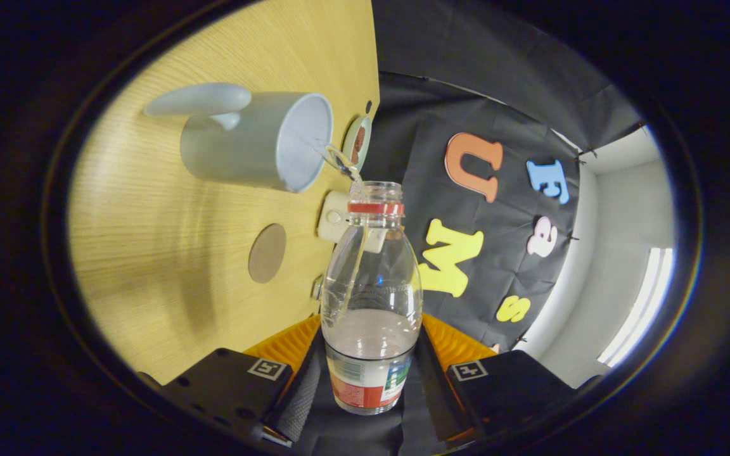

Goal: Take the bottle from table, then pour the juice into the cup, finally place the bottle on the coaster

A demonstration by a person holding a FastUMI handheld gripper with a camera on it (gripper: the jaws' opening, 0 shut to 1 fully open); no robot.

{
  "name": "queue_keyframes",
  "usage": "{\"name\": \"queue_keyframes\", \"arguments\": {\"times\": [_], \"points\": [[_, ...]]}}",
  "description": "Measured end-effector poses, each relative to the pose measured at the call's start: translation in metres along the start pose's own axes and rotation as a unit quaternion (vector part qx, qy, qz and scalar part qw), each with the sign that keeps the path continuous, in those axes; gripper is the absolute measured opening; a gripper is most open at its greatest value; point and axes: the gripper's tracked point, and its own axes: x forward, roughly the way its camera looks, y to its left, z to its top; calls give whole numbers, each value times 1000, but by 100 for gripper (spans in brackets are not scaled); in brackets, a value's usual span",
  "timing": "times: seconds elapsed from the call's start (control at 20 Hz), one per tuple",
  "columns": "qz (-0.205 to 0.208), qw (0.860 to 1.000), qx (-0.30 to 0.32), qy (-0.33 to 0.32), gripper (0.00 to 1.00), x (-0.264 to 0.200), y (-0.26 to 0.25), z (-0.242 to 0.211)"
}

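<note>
My gripper (370,364) is shut on a clear plastic bottle (371,297) with a red neck ring and a red-and-white label; both fingers press on its lower body. The view is rolled, so the bottle is tipped on its side over the wooden table (168,253). A thin stream of clear liquid (339,161) runs from the open mouth into a pale grey-blue cup (257,142) with a handle, just beyond the bottle's mouth. A round brown coaster (267,253) lies flat on the table beside the bottle's shoulder, nearer to me than the cup.
A small cream-coloured object (333,218) sits on the table behind the bottle's neck. A small dish with something brown (357,142) stands past the cup near the table's edge. The black cloth wall rises beyond that edge, with a white wall and window to its side.
</note>
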Motion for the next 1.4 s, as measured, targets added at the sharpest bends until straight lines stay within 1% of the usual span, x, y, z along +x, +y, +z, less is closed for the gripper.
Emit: {"name": "queue_keyframes", "arguments": {"times": [0.45,1.0,1.4], "points": [[10,1000,-11,3,79,-10,13,-6],[2,1000,-26,-2,79,-12,1,-1],[-32,998,-51,-3,79,-12,-17,2]]}}
